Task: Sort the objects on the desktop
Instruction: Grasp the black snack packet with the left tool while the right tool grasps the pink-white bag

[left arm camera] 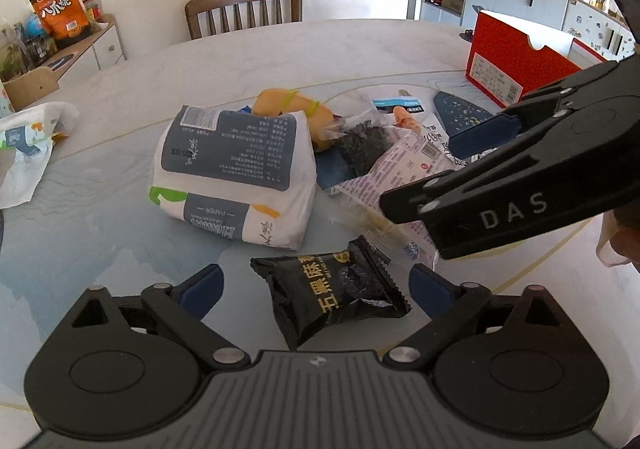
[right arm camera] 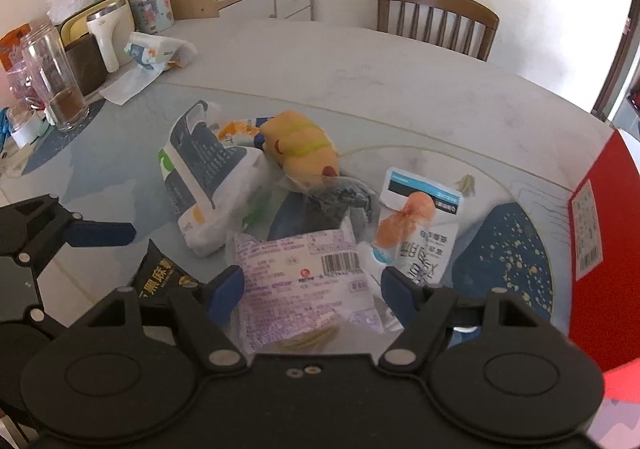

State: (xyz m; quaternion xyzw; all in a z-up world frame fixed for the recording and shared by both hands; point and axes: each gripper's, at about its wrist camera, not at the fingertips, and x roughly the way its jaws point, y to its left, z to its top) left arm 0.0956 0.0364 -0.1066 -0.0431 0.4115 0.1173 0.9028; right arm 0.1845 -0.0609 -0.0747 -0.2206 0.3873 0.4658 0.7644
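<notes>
Black snack packet [left arm camera: 332,295]: flat near the table's [left arm camera: 120,177] front edge, between the left gripper's [left arm camera: 316,285] wide jaws — lined up, unpinched.
Right gripper [right arm camera: 312,289]: spread around the purple-print packet [right arm camera: 304,281] — no squeeze visible.

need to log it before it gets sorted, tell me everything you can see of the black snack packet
The black snack packet is a small glossy foil pouch with gold Chinese lettering, a picture of dark pieces on its front and zigzag crimped ends. It looks sealed, slightly puffed and creased. It lies flat, skewed, on the table, apart from the tissue pack behind it. It sits between the open pads of the left gripper, which do not touch it.
</notes>
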